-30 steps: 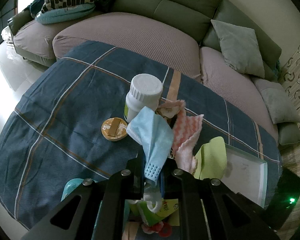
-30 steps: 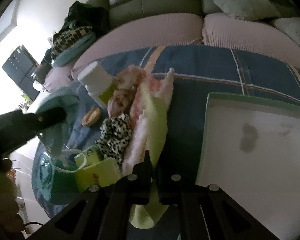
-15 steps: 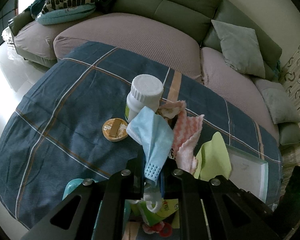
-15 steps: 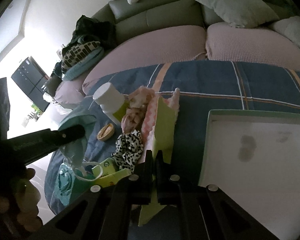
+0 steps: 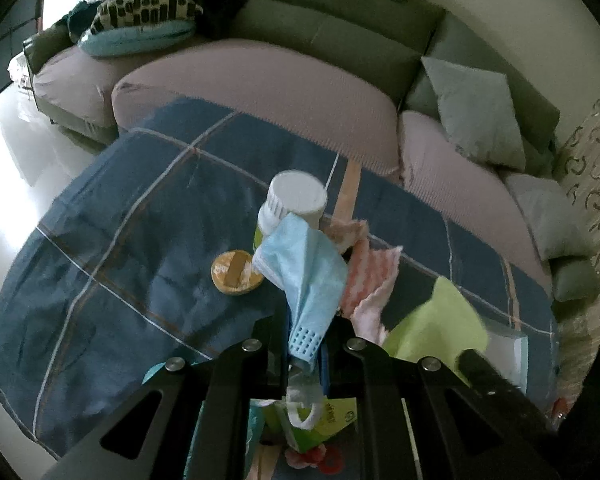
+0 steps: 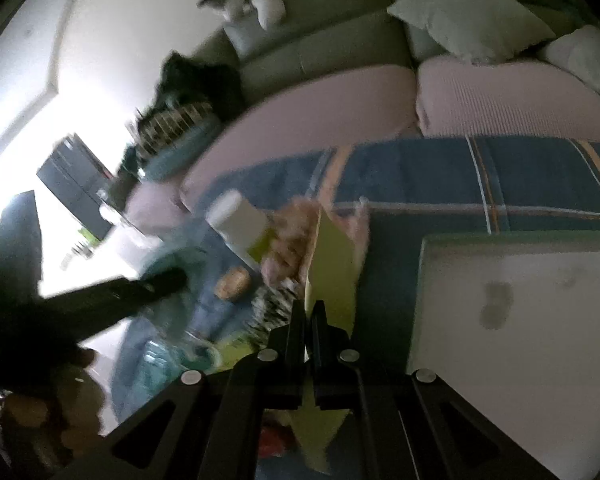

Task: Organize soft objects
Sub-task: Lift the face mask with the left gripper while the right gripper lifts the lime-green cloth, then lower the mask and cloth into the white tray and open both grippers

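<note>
Cloth first: lime-green thin square cloth (image 6: 332, 264) has come up off the heap since a sec ago, now hanging clear from the right gripper (image 6: 309, 312), jaws pinched tight on its lower edge. From the left wrist view it floats just right of the pile, blurred, so prob mid-lift. The left gripper (image 5: 306, 344) hasn't shifted; jaws narrow, clamped on a pale blue pleated face mask (image 5: 304, 276) that stands up in front of the white-capped plastic bottle (image 5: 294, 204).

Meaning for the task: two soft items are in hand, neither placed yet. The white flat tray w/ green rim (image 6: 512, 304) lies bare just right of the bottle-side pile, likely the drop spot, though that's a guess.

Left near the bottle: pink-and-white fuzzy striped cloth (image 5: 370, 280) right of it, small round tan tin (image 5: 234, 272) left of it, leopard-print fabric bit (image 6: 278, 300) too blurred to place well.

Surface: dark blue plaid blanket w/ orange and white lines (image 5: 140, 220) over a low table. Behind the bottle, a pink-cushioned grey-green sofa (image 5: 260, 80) w/ pale cushions; bright floor off to the left.
</note>
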A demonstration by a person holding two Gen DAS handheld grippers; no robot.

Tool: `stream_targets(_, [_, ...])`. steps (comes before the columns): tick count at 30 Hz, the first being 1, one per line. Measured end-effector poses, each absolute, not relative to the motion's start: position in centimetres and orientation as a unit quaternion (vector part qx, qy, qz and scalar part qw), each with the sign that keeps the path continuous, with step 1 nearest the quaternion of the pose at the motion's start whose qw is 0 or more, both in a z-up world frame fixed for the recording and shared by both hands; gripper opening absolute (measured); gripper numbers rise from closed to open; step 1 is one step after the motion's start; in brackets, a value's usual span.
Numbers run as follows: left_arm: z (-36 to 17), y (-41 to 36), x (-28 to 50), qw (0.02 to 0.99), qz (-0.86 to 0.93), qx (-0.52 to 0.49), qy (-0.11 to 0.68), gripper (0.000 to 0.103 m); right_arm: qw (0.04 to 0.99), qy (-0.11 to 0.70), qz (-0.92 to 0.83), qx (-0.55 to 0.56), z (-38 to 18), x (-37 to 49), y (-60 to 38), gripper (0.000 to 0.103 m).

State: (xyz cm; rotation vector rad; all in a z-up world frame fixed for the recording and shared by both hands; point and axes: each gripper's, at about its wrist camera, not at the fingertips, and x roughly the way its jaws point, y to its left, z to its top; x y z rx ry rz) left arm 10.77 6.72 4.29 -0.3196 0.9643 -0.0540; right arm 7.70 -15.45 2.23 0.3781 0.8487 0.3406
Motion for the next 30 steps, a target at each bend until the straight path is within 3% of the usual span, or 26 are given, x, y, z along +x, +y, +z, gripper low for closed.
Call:
stream_targets(14, [8.6, 5.0, 9.2, 0.903, -0.056, -0.137, 0.403, 0.011, 0.919, 0.292, 0.149, 0.218, 9.2, 3.4, -20.3, 0.003])
stream_targets(30, [7.3, -8.5, 9.4, 0.882, -0.19, -0.03, 0.429, 0.012, 0.935, 0.239, -0.042, 0.259, 11.1, -2.3, -33.3, 0.003])
